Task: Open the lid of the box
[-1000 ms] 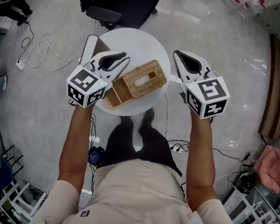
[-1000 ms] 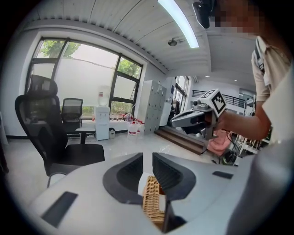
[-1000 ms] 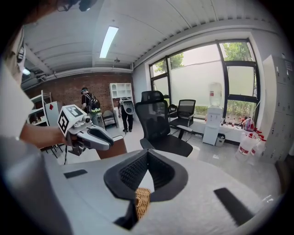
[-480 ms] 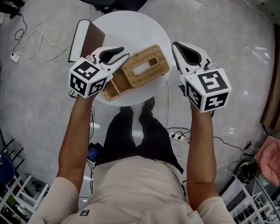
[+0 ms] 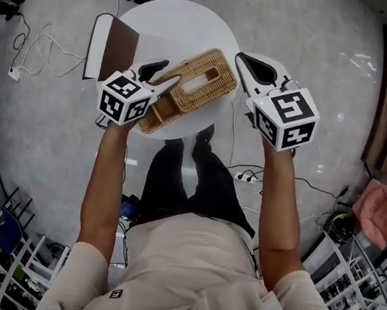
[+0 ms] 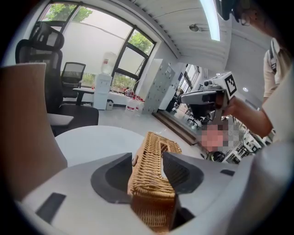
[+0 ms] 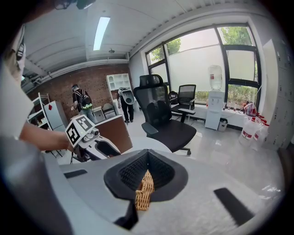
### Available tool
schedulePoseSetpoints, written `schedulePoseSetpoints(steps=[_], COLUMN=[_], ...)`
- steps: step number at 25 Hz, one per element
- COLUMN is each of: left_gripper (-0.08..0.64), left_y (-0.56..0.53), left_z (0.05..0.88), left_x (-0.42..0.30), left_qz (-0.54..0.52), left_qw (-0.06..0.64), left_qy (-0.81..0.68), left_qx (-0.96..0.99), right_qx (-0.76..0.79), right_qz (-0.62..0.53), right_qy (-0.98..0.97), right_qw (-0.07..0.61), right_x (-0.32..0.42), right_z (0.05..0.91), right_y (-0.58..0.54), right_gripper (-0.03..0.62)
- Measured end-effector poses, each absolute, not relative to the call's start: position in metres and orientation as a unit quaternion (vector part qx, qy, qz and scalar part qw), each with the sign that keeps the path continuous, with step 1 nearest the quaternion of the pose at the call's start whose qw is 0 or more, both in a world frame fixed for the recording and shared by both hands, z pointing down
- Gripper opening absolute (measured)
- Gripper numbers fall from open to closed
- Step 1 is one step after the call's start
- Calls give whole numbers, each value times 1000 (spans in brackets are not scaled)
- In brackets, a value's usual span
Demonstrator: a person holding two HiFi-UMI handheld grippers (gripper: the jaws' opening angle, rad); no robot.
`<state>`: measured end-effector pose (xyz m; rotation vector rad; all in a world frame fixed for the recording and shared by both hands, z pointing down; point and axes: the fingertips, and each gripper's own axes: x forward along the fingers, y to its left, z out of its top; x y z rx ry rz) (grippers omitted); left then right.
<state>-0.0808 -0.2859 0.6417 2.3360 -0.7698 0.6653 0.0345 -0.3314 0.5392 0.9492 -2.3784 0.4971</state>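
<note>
Dropped both toward the wicker box (image 5: 196, 86) on the desk (image 5: 185, 27): left hand-held gripper (image 5: 161, 78), jaws just opened, straddles the box's near end unclamped, right hand-held gripper (image 5: 245, 59) sits closed just right of its far end; I'd bite the lid rim only, clear of the base.

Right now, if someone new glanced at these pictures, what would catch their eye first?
A wicker box lies on a small round white table, straight below the person. The left gripper, whose jaws have just been opening, stands open with the box's near end between them. The right gripper, jaws together, hovers by the box's other end.
</note>
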Motion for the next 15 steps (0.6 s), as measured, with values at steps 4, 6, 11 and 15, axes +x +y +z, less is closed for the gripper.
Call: schedulePoseSetpoints(steps=[4, 6, 11, 15], left_gripper=[202, 206, 206, 206], left_y=[-284, -284, -284, -276], left_z=[655, 660, 669, 677], left_x=[-81, -83, -83, -80], left_qz=[261, 267, 286, 335], left_qw=[301, 304, 307, 293], left_qy=[-287, -289, -285, -261], left_qx=[871, 868, 862, 856], right_qx=[350, 350, 350, 350], right_qz=[191, 194, 201, 203], right_qy=[-877, -875, -873, -871], right_qw=[269, 272, 275, 277], right_x=[36, 37, 38, 40], right_z=[549, 554, 564, 566], right_y=[-328, -328, -324, -322], right_gripper=[-6, -6, -8, -6])
